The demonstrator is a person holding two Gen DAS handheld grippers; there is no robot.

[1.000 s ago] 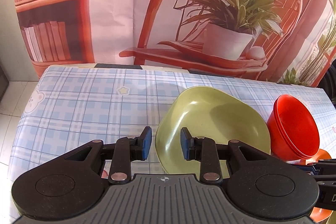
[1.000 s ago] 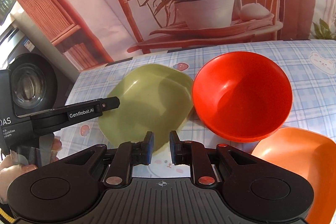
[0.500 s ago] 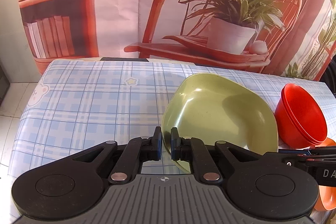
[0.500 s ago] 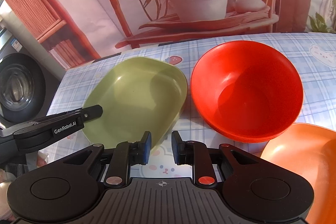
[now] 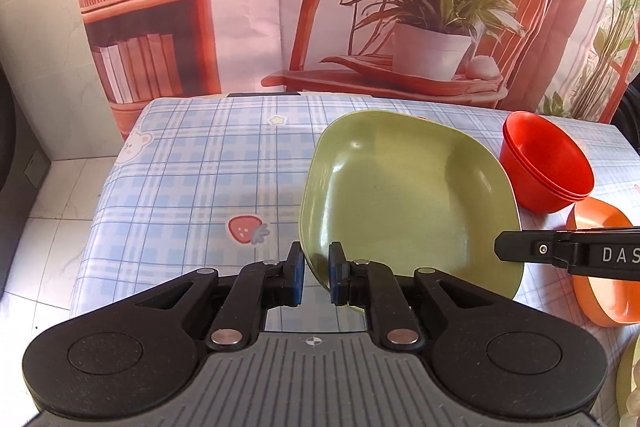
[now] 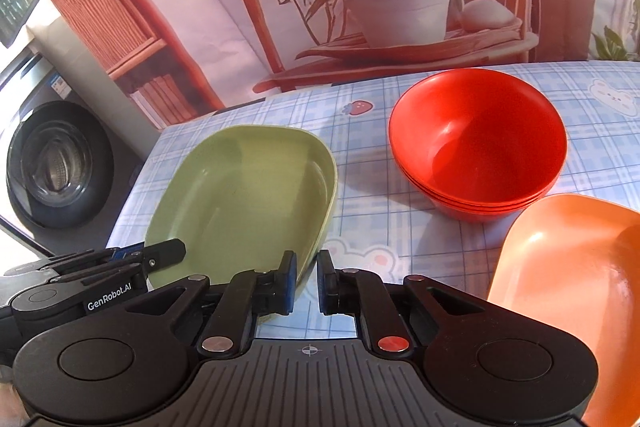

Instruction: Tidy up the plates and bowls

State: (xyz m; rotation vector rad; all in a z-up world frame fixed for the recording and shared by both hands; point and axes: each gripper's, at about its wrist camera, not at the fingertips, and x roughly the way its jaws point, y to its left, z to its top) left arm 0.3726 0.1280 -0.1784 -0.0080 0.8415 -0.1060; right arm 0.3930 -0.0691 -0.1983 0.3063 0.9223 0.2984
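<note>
A green squarish plate [image 5: 408, 199] is held tilted above the checked tablecloth; it also shows in the right wrist view [image 6: 244, 195]. My left gripper [image 5: 316, 277] is shut on the plate's near left rim, and shows from the side in the right wrist view [image 6: 160, 255]. A stack of red bowls [image 6: 480, 143] stands right of the plate, also seen in the left wrist view [image 5: 544, 163]. An orange plate [image 6: 568, 267] lies at the near right. My right gripper [image 6: 306, 279] is nearly closed and empty, by the green plate's near corner.
The table [image 5: 192, 167] with the blue checked cloth ends at the left, where tiled floor shows. A washing machine [image 6: 56, 163] stands beyond the left edge. A printed backdrop with a plant and chair hangs behind the table. A pale green object [image 5: 630, 383] shows at the lower right.
My left gripper closed on the green plate's rim and lifted it up and back. My right gripper drew back a little and stayed nearly closed.
</note>
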